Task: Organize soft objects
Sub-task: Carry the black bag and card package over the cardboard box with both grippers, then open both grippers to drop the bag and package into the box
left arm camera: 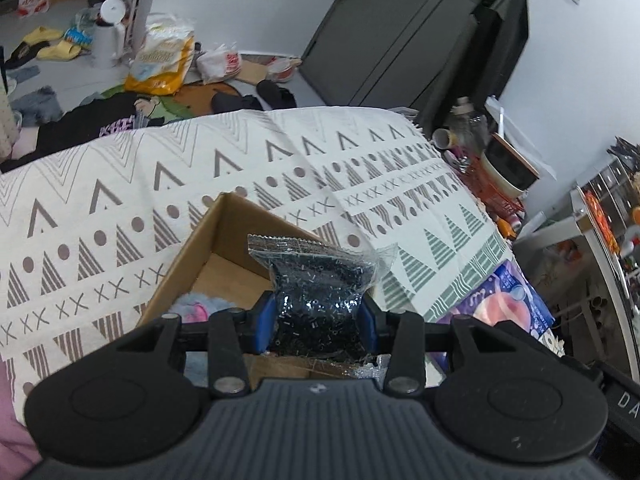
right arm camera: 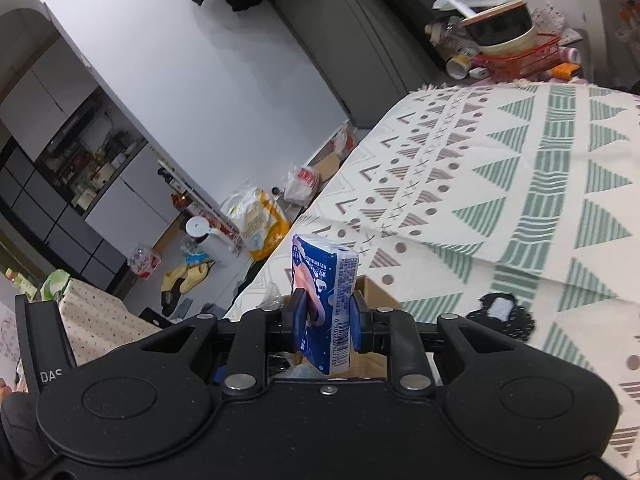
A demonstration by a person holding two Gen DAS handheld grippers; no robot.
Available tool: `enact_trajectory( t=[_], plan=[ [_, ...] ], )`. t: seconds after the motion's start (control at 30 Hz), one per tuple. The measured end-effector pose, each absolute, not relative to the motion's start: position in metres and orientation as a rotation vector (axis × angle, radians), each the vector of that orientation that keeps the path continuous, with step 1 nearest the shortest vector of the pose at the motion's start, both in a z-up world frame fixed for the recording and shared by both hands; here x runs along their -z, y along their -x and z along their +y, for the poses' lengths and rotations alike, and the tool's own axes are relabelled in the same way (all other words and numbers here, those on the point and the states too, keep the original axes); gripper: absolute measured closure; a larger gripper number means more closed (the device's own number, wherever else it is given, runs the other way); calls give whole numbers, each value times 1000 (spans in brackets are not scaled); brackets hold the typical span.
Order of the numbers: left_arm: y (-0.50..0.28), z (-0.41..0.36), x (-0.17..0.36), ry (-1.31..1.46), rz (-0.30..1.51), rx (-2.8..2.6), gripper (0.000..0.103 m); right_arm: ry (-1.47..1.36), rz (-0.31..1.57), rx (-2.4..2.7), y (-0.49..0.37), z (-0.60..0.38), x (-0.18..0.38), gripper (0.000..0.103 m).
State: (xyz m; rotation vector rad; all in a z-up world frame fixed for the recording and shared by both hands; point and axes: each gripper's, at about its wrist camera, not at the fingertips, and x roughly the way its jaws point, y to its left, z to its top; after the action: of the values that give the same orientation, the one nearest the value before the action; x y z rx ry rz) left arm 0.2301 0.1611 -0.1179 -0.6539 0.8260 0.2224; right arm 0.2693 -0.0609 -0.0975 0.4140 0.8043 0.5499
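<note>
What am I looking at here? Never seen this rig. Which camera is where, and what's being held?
No robot: a person holds a two-finger gripper in each hand, with a fisheye camera on each looking along the jaws. The left view shows the left gripper shut on a clear bag of dark beads above an open cardboard box. The right view shows the right gripper shut on a blue tissue pack. Both are over a patterned cloth.

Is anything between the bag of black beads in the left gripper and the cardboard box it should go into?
Nothing visible blocks it. The left gripper holds the bag of black beads directly over the open cardboard box, which has no lid or flap across it. A pink and blue fluffy item already lies inside, leaving bare floor beside it.
</note>
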Motion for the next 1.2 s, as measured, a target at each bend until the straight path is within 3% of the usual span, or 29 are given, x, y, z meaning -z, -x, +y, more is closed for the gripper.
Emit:
enact_trajectory(
  t=[0.33,0.73,0.87,0.93,1.0,1.2],
  plan=[
    [-237,184,134,720,822,-271,61,-406,845,-568,-274,-33,112,81],
    [-233,193,126,744,747,-318,46,-402,893,-566,-275,-27,126,80],
    [-232,192,124,744,749,-315,46,-412,912,-574,-274,-26,130,74],
    [-232,190,123,728,751,-325,46,-416,928,-581,-275,-26,133,62],
    [-232,188,122,713,756,-330,45,-425,937,-575,-275,-29,135,60],
    [-230,178,116,657,752,-357,29,-425,907,-551,-268,-55,125,48]
  ],
)
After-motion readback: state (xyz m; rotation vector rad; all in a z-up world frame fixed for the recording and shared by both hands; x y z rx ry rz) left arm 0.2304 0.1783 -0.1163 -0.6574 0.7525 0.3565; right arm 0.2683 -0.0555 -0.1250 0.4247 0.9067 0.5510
